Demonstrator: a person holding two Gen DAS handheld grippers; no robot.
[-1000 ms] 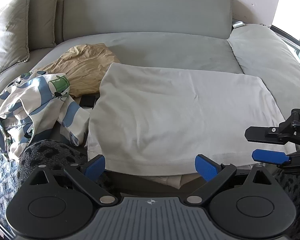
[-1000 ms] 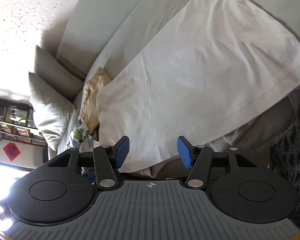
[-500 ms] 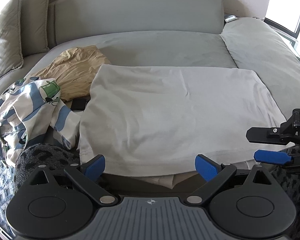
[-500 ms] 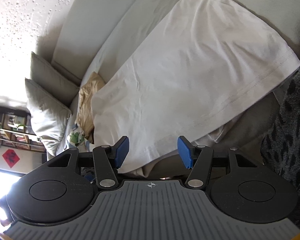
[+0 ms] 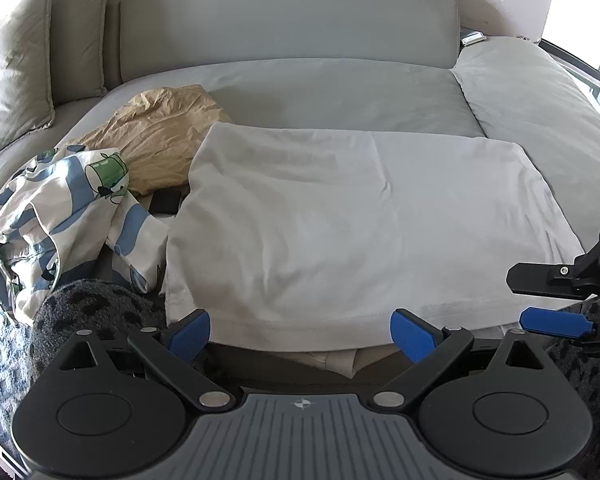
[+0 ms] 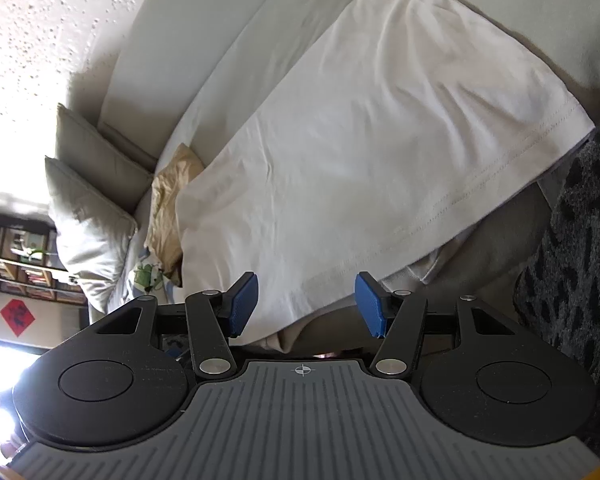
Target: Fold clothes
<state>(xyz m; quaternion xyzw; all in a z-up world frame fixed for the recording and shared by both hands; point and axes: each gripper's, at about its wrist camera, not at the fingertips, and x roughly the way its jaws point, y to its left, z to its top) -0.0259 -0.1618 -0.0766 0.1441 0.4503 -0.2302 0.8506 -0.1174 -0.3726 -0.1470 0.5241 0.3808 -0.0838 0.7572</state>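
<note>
Left gripper (image 5: 302, 334) shifted right along folded white cotton garment (image 5: 360, 232) hem; right gripper (image 6: 306, 306) alongside; both held wide apart, empty.

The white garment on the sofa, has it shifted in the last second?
Cannot tell. The white garment lies against the tan garment as before; its apparent drift matches the sofa backrest, so the camera moved.

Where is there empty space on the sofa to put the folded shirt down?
Bare seat lies between the white shirt and the sofa backrest, and on the right cushion beside the shirt. The left side is crowded: the tan garment and the blue patterned cloth are piled there.
</note>
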